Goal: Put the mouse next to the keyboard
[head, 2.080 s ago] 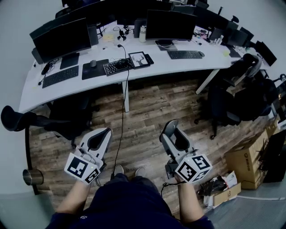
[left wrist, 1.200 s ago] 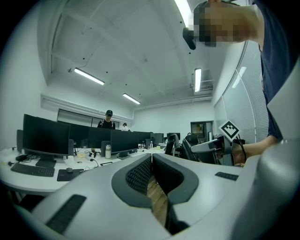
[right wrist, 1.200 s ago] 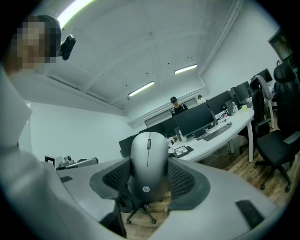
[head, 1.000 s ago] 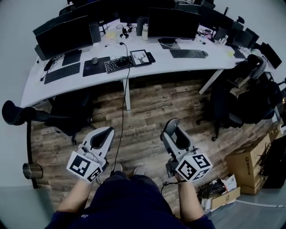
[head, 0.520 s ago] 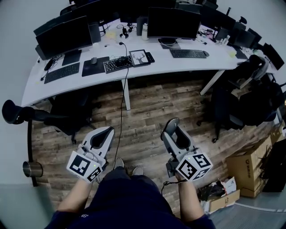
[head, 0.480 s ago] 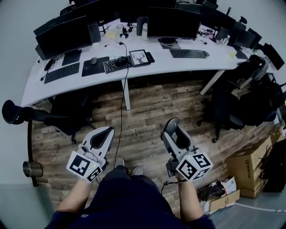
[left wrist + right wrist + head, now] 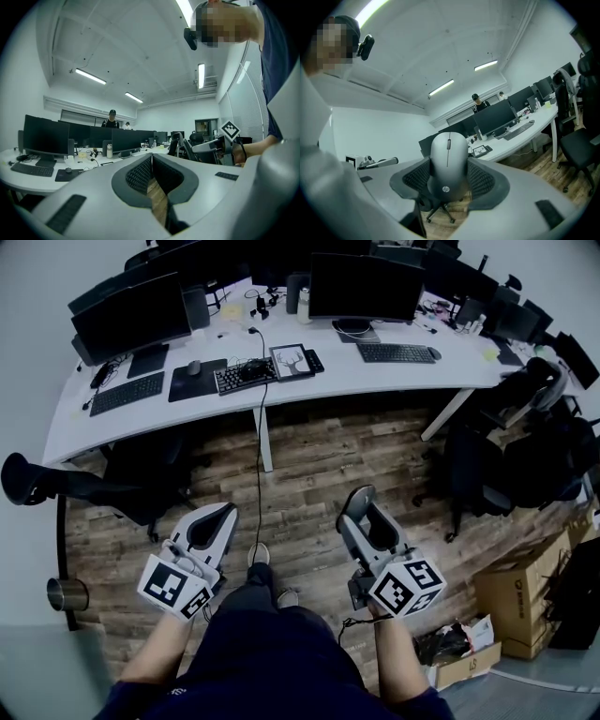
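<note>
**So, mouse is up in the right gripper, well away from the tabletop**

Basically the mouse (image 7: 449,164) is a grey one with a scroll wheel and a small logo. It stands nose-up between the fingers (image 7: 482,180) of the right gripper (image 7: 359,505). Both ribbed pads press on its sides, so the fingers are spread wide but clamped on it. It's held out in front of the person, over the wood floor (image 7: 319,460).

The left gripper (image 7: 217,517) is just beside it on the other side of the person's legs. Its fingers (image 7: 136,176) are closed tip to tip with nothing between them, and you only see floor through the gap lower down.

Across that floor is the long white curved tabletop (image 7: 366,381), well apart from both grippers. Three dark keyboards sit on it:
- the left keyboard (image 7: 127,393), in front of the left monitor (image 7: 131,320)
- the middle keyboard (image 7: 244,377), just beside a tablet (image 7: 292,362)
- the right keyboard (image 7: 394,353), under the right monitor (image 7: 361,287)

A thin cable (image 7: 258,484) hangs from the tabletop edge down to the floor. A black office chair (image 7: 141,479) is pushed in on the left, and a cardboard box (image 7: 511,592) sits at the far right.
</note>
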### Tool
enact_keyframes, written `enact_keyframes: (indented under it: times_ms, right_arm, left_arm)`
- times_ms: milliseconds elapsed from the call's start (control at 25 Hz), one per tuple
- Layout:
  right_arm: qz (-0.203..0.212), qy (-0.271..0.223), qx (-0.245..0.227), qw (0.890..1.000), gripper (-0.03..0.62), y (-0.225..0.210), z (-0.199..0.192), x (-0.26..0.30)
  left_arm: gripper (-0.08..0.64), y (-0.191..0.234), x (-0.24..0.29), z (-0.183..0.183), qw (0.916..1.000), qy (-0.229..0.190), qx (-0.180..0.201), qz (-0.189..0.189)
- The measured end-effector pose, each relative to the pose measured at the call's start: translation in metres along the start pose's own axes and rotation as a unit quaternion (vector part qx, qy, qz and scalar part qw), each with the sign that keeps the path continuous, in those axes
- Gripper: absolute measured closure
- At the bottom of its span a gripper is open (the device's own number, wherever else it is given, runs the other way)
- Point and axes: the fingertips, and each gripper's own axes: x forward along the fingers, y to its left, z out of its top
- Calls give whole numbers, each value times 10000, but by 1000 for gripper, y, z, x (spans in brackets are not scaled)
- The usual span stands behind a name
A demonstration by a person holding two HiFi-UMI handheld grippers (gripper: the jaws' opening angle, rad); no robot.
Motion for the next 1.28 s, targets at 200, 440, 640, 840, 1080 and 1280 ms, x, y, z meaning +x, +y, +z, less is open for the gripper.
enact_keyframes:
  times_ms: [200,440,640,840,1080,1280]
  right_arm:
    - [-19,21,2,10000,336,-9,5,13]
    - [-34,35,3,10000,336,-22,10,37]
    - [-159,100,27,9998,336,-37,14,63]
    - [-185,126,40,9997,337,-49,22,98]
    - [-272,177,26,9995,337,-58,32,141]
    - [-374,247,43,9990,337,-68,39,175]
  left_arm:
    - [528,11,15,0,10000,3,-7,-8]
    - [528,30,36,-6,10000,21,-67,-42]
    - [528,54,63,-9,9998,52,-117,-117]
    - [528,82,89,-12,9997,88,-136,-179]
    - [528,122,114,-15,9995,148,-209,-206]
    - [528,152,136,-15,9991,187,-257,-269]
